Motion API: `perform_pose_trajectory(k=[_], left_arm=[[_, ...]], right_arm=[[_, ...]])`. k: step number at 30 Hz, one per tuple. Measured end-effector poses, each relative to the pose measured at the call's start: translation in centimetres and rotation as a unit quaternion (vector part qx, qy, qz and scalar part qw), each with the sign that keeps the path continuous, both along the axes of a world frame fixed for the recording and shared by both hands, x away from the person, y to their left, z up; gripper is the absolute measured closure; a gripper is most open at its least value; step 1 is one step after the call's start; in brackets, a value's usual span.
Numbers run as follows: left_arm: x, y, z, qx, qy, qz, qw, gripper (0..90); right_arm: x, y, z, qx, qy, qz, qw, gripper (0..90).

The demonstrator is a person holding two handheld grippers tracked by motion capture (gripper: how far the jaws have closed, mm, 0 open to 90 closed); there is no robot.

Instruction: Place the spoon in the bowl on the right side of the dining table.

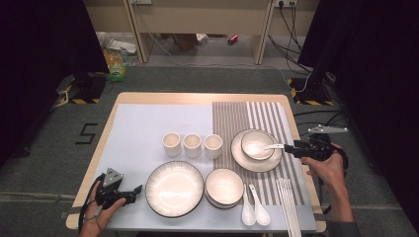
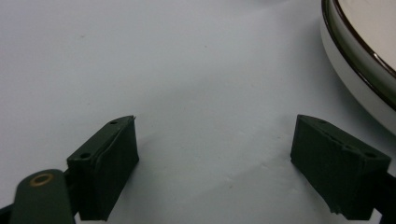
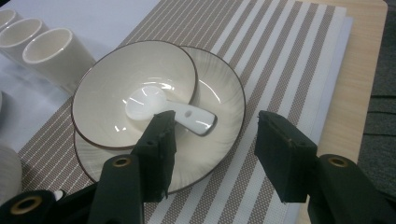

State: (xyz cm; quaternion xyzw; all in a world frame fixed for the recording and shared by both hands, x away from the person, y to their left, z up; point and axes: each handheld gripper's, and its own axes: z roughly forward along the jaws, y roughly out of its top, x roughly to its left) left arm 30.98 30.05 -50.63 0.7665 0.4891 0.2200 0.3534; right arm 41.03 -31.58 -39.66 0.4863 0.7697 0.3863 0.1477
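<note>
A white spoon (image 3: 187, 114) lies in a cream bowl (image 3: 116, 88), its handle resting over the rim. The bowl sits on a plate (image 3: 224, 100) on the striped mat. My right gripper (image 3: 215, 128) stands open just short of the spoon handle, with nothing between its jaws. In the high view this right gripper (image 1: 289, 146) is at the plate's right edge, pointing left at the spoon (image 1: 264, 146). My left gripper (image 1: 137, 189) rests low at the table's front left, open and empty, beside a large plate (image 1: 174, 188). Its own view shows the left gripper (image 2: 215, 135) over pale mat, near the plate rim (image 2: 359, 65).
Three cream cups (image 1: 192, 144) stand in a row mid-table. A stacked bowl (image 1: 224, 186), two white spoons (image 1: 254, 211) and several chopsticks (image 1: 287, 207) lie along the front. The wooden table edge (image 1: 301, 148) runs just right of the striped mat.
</note>
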Motion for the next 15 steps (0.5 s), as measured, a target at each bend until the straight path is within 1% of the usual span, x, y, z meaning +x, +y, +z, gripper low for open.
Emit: perform_pose_trajectory(k=[4, 7, 15], left_arm=[[0.0, 0.0, 0.0, 0.0, 0.0, 0.0, 1.0, 13.7], [0.0, 0.0, 0.0, 0.0, 0.0, 0.0, 1.0, 13.7], [0.0, 0.0, 0.0, 0.0, 0.0, 0.0, 1.0, 13.7]], right_arm=[[-0.8, -0.2, -0.4, 0.004, 0.003, -0.003, 1.0, 47.6], [-1.4, -0.2, -0.7, 0.008, 0.002, -0.003, 1.0, 47.3], [-2.5, 0.3, -1.5, 0.001, 0.004, -0.001, 1.0, 47.1]])
